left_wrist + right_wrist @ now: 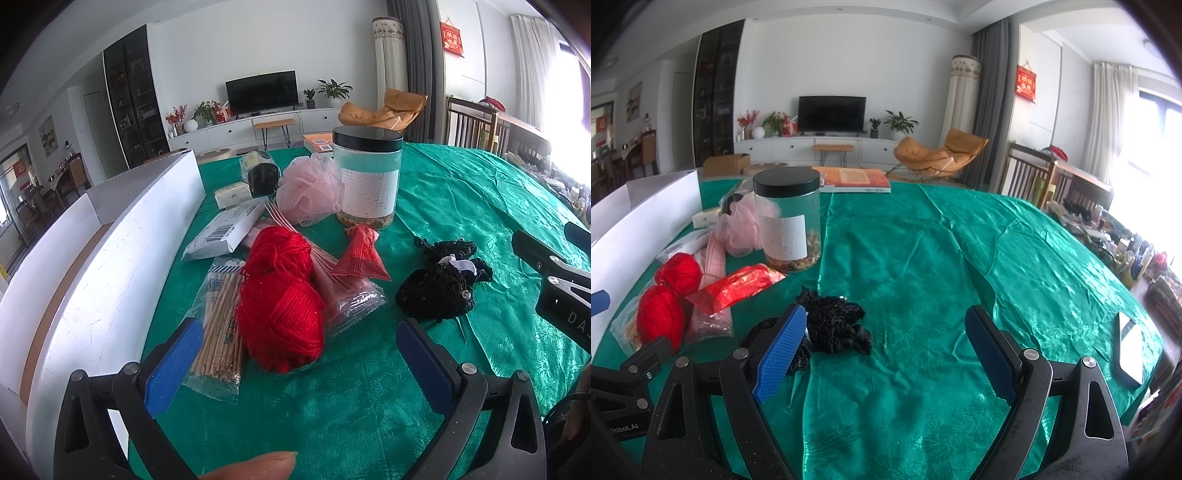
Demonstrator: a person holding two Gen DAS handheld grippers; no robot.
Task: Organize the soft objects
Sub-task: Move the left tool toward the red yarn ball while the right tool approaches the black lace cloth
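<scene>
A red yarn skein (pixel 279 295) lies on the green tablecloth (pixel 461 206), just ahead of my open, empty left gripper (pixel 299 365). It also shows in the right wrist view (pixel 666 301). A pink bath pouf (pixel 308 190) sits behind it beside the jar; it also shows in the right wrist view (pixel 744 223). A black lace fabric bundle (pixel 439 280) lies to the right. In the right wrist view this bundle (pixel 831 321) lies just ahead of the left finger of my open, empty right gripper (pixel 886 354).
A white cardboard box (pixel 96 266) stands along the left. A clear jar with a black lid (pixel 365 177), a red packet (pixel 360 256), a bag of wooden sticks (pixel 221 332), white packages (pixel 225 232) and a book (pixel 853 179) lie on the cloth. A phone (pixel 1130 347) lies at the right edge.
</scene>
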